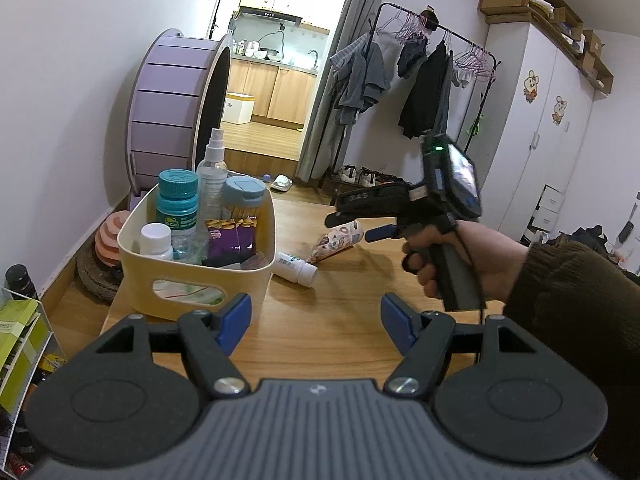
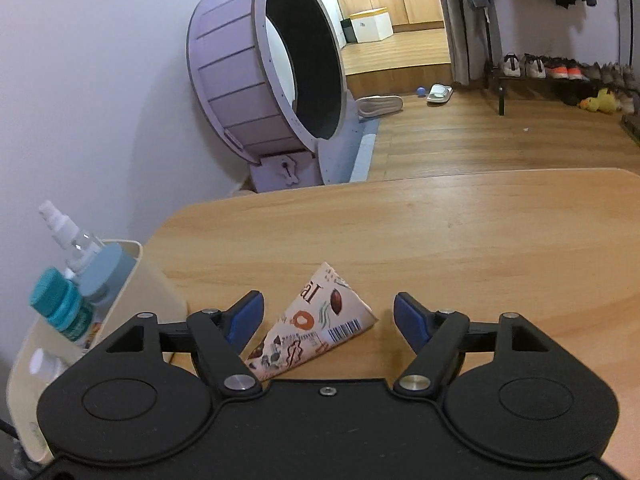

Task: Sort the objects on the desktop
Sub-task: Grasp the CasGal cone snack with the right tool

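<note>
Downward, right hand-held gripper (image 2: 328, 316) agape

Cream bin (image 1: 192, 276) crowded with upright bottles, occupies table's (image 2: 460, 232) left side. Patterned tube (image 2: 312, 320) and fallen white bottle (image 1: 296, 266) lie just beside the bin. Table right of tube bare.

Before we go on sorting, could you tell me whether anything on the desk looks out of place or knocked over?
Two things lie loose on the wooden desk beside the cream bin instead of inside it: a white pill bottle tipped on its side against the bin's wall, and a printed cone-shaped paper packet lying flat between the right tool's open fingers.
</note>
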Motion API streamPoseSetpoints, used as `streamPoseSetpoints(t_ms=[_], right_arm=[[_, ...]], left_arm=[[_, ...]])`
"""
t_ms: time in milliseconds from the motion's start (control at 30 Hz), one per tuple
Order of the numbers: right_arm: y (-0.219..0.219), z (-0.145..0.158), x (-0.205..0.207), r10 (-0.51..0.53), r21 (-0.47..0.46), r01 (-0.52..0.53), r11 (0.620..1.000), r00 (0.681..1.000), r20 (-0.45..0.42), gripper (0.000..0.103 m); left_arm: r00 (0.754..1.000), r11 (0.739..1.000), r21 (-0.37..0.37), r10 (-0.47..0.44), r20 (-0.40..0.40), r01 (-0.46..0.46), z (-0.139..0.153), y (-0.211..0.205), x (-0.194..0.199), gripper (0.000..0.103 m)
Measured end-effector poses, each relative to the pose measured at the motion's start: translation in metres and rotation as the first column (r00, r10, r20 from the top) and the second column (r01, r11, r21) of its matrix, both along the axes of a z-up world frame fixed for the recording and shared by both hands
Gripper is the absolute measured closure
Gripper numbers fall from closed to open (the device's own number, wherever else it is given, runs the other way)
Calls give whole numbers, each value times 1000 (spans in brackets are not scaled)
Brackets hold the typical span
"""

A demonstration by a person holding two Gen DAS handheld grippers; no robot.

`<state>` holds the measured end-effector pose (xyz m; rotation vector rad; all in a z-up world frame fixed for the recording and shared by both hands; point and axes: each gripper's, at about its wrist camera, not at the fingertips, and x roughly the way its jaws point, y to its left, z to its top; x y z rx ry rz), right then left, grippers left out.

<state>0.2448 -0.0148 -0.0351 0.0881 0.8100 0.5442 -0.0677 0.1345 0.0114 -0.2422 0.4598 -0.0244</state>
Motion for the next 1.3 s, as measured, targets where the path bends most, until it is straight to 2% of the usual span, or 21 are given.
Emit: streamPoseSetpoints(t_ms=[167, 333, 467, 600, 700, 767, 800, 900, 1000, 1033, 1100, 1167, 1233, 1300], right_arm=[[18, -10, -4, 49, -80, -45, 996, 998, 42, 33], [11, -5, -14, 164, -151, -147, 978, 980, 111, 40], [-2, 0, -28, 299, -229, -257, 939, 938, 175, 43], [-14, 5, -49, 435, -279, -381, 881, 885, 167, 44], [-24, 11, -59, 401, -301, -339, 891, 899, 175, 40], [-32, 15, -64, 356, -277, -302, 912, 919, 168, 32], [-35, 15, -65, 331, -259, -284, 923, 930, 160, 23], [-42, 11, -62, 266, -224, -233, 946, 955, 131, 22], [-44, 0, -53, 195, -218, -171, 961, 976, 94, 26], [-46, -4, -53, 185, -217, -162, 963, 979, 88, 31], [-50, -7, -56, 184, -193, -163, 968, 978, 98, 32], [-55, -7, -60, 190, -170, -169, 971, 976, 112, 38], [-59, -4, -62, 196, -152, -176, 972, 973, 122, 48], [-60, -1, -63, 211, -151, -191, 970, 969, 128, 52]], left_arm=[[1000, 1000, -2, 3, 0, -3, 0, 2, -1, 33], [1000, 1000, -7, 4, 2, -4, 1, 3, -3, 33], [1000, 1000, -6, 0, 3, 0, 1, 3, -3, 33], [1000, 1000, -10, -2, 3, 2, 1, 2, -1, 33], [1000, 1000, -7, -7, 3, 7, 1, 1, -1, 33], [1000, 1000, -2, -12, 3, 12, 0, -1, 0, 33], [1000, 1000, 0, -15, 2, 15, 0, -2, 0, 33], [1000, 1000, 3, -19, 3, 19, 0, -3, -1, 33], [1000, 1000, -2, -16, 3, 16, 0, -2, -1, 33], [1000, 1000, -2, -15, 3, 15, 0, -1, -1, 33], [1000, 1000, -4, -14, 4, 14, 0, 0, -2, 33], [1000, 1000, -8, -15, 6, 15, 0, 1, -2, 33], [1000, 1000, -12, -13, 7, 14, 1, 2, -2, 33], [1000, 1000, -13, -13, 9, 13, 1, 2, -2, 33]])
